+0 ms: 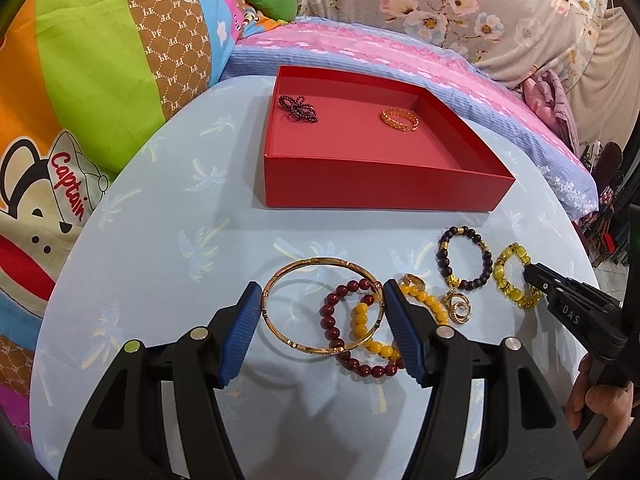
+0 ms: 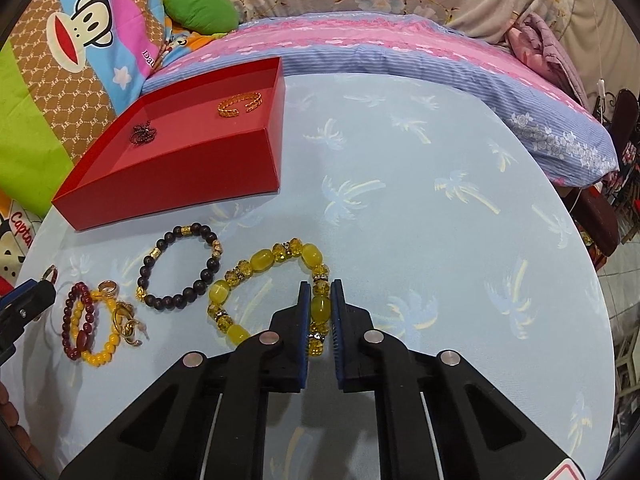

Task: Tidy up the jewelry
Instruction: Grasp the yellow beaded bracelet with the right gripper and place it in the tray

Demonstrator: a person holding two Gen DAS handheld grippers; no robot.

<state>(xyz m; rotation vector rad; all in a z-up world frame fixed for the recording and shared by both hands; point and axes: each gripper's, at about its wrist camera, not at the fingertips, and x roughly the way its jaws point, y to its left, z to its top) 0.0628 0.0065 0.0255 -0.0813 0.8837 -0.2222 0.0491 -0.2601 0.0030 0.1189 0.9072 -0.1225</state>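
Note:
My left gripper has its blue pads against both sides of a gold bangle, which lies on the light-blue cloth. Overlapping the bangle are a dark-red bead bracelet and an orange-yellow bead bracelet. To their right lie gold rings and a dark bead bracelet. My right gripper is shut on a bead of the yellow glass bracelet. Behind stands the red box, holding a dark bead piece and a gold chain bracelet.
The round table is covered in palm-print cloth and drops off at the right. Bedding with a pink-and-blue pillow and cartoon-print cushions lies behind. A person's hand holds the right tool.

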